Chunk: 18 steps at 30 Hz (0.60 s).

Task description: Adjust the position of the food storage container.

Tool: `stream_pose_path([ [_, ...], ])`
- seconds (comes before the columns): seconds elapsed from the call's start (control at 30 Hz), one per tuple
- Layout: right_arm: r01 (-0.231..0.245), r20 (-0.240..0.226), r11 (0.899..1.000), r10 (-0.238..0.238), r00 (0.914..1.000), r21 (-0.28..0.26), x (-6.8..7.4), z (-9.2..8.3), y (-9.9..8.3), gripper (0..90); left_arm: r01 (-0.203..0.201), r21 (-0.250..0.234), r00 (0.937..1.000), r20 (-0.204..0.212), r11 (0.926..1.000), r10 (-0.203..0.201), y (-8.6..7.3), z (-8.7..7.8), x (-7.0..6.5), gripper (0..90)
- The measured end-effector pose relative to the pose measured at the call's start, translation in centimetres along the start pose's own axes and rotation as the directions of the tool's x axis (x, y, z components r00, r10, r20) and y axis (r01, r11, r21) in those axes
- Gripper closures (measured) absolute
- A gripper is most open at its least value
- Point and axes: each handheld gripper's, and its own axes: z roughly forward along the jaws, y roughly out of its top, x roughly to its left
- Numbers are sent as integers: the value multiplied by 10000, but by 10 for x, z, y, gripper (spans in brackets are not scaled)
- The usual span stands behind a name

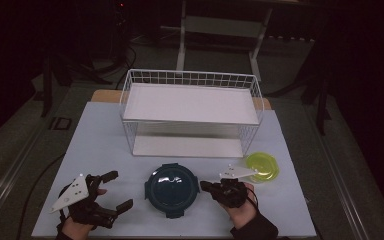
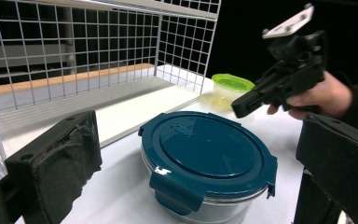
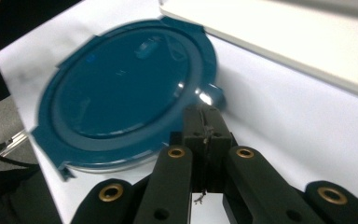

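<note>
**A:** What am I looking at in the middle of the table (image 1: 100, 150)?

**B:** From my seat, a round container (image 1: 172, 189) with a dark teal clip-on lid (image 2: 207, 151). The left gripper view gives me a clear bowl under that lid, four locking flaps around the rim, and a small white fleck on the front flap. It sits near the front edge, between the two grippers.

**A:** And the jaws?

**B:** My left gripper (image 1: 116, 190) stands wide open, pointing toward the container from its left and not touching it. My right gripper (image 1: 206, 186) has its jaws pressed together with nothing between them; in its own view the tips hang just at the lid's right flap, though I cannot tell whether they touch it.

**A:** What crowds the space?

**B:** Behind the container stands a white wire rack (image 1: 192, 112) with two shelves, its lower shelf just beyond the lid. A small tub with a yellow-green lid (image 1: 262, 167) sits to the right, near the right gripper's grey plate. There is bare tabletop to the left of the rack and along the front on either side of the container.
</note>
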Motion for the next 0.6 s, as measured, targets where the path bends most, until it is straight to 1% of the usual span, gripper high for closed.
stream_pose_path([
  [0.03, -112, 9, 9999, 112, 9999, 65, -2, 2, -1, 900, -5, 9, 10000, 13, 10000, 5, 0, 0, 0, 0],
  [0.07, -112, 9, 9999, 112, 9999, 65, -2, 2, -1, 900, -5, 9, 10000, 13, 10000, 5, 0, 0, 0, 0],
  [0.1, -140, 23, 9998, 140, 9999, 164, -4, 4, -3, 900, -5, 9, 10000, 13, 10000, 5, 0, 0, 0, 0],
  [0.13, -215, 13, 9990, 214, 9998, 403, -5, 9, -6, 900, -19, 58, 10000, 33, 10000, 19, 0, 1, 0, 0],
  [0.2, -256, -25, 9981, 258, 9997, 568, -6, 13, -7, 900, -17, 70, 10000, 45, 10000, 17, 0, 1, -1, 0],
  [0.33, -385, -108, 9976, 392, 9992, 572, -6, 14, -8, 900, -79, 143, 9999, 67, 9999, 79, -1, 2, -1, 0],
  [0.47, -284, -249, 9977, 300, 9992, 616, -2, 14, -10, 900, -80, 176, 9999, 103, 9998, 79, -1, 3, -2, 0],
  [0.53, -214, -241, 9977, 230, 9994, 648, 1, 15, -10, 900, -105, 199, 9999, 101, 9997, 103, -1, 3, -2, 0],
  [0.6, -269, -308, 9976, 289, 9991, 632, 1, 15, -10, 900, -90, 212, 9999, 118, 9997, 88, -1, 3, -2, 0],
])
